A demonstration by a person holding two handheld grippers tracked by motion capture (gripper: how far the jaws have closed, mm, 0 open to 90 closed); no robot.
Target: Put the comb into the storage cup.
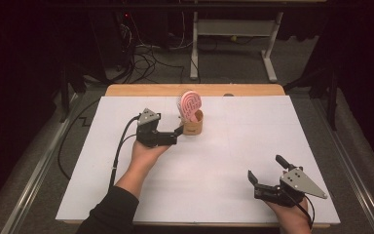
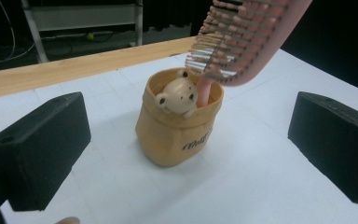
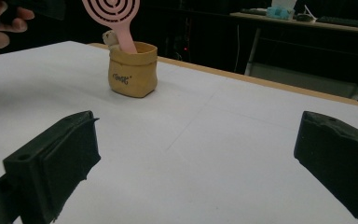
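A dark room surrounds my white tabletop. Toward the far middle stands a tan pouch-shaped holder with a small bear figure and a pink hairbrush standing handle-down inside. My left tool hovers just beside the holder, jaws spread wide, gripping nothing. I judge I'm approaching; next I close in. My right tool rests near right, open and empty.

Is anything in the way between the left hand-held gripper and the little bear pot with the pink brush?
Nothing visible. The left hand-held gripper is open right beside the pot, with bare white table between its jaws and the pot.
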